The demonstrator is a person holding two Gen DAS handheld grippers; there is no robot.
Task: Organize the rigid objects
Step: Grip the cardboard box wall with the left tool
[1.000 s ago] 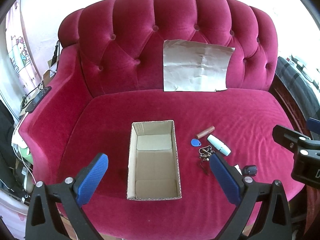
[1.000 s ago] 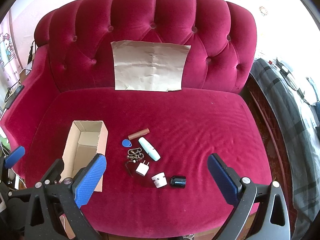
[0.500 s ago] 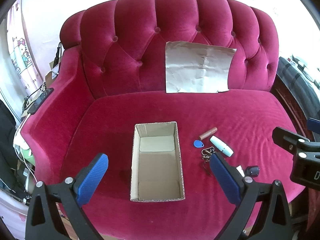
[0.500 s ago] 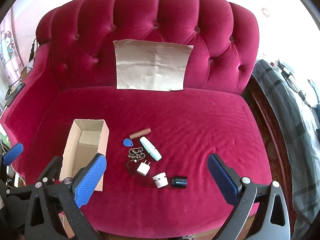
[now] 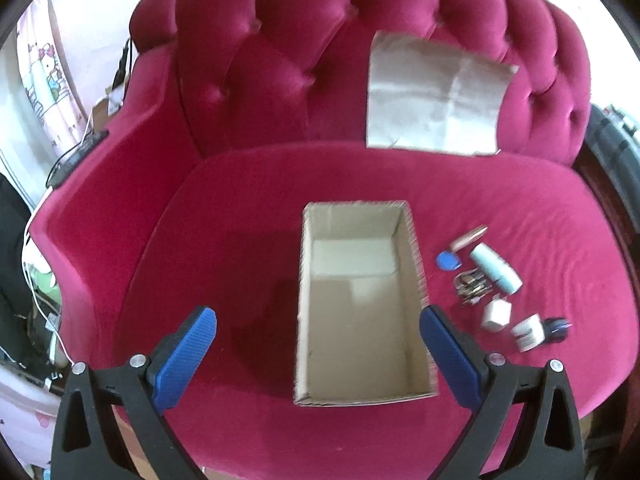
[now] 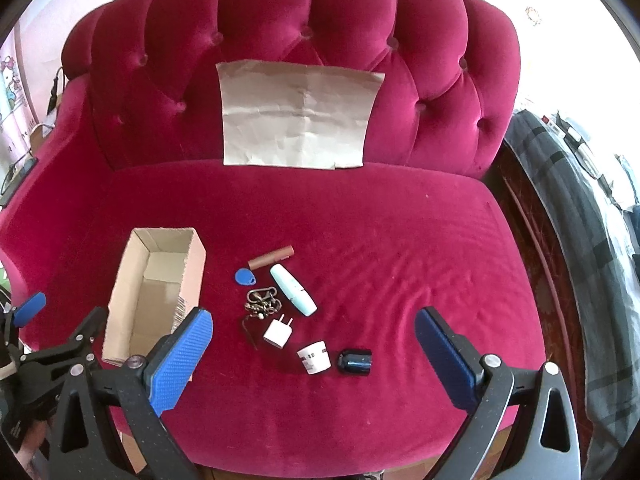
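An open, empty cardboard box [image 5: 360, 304] [image 6: 156, 292] lies on the red sofa seat [image 6: 360, 232]. To its right lie small items: a brown tube [image 6: 271, 257], a blue key tag [image 6: 245, 277], a pale blue bottle [image 6: 293, 289], a metal keyring clump [image 6: 261, 304], a white plug adapter [image 6: 277, 333], a small white jar [image 6: 314, 357] and a dark cap [image 6: 355, 361]. My left gripper [image 5: 318, 354] is open, in front of the box. My right gripper [image 6: 314, 346] is open, hanging above the jar and adapter.
A creased brown paper sheet [image 6: 298, 114] leans on the tufted backrest. Cables and clutter [image 5: 44, 264] sit beyond the left armrest. A grey plaid fabric [image 6: 580, 220] lies to the right of the sofa. The seat's right half is bare velvet.
The left gripper has moved right and forward, so the box now sits centred between its fingers. The right gripper has crept slightly closer to the small items.
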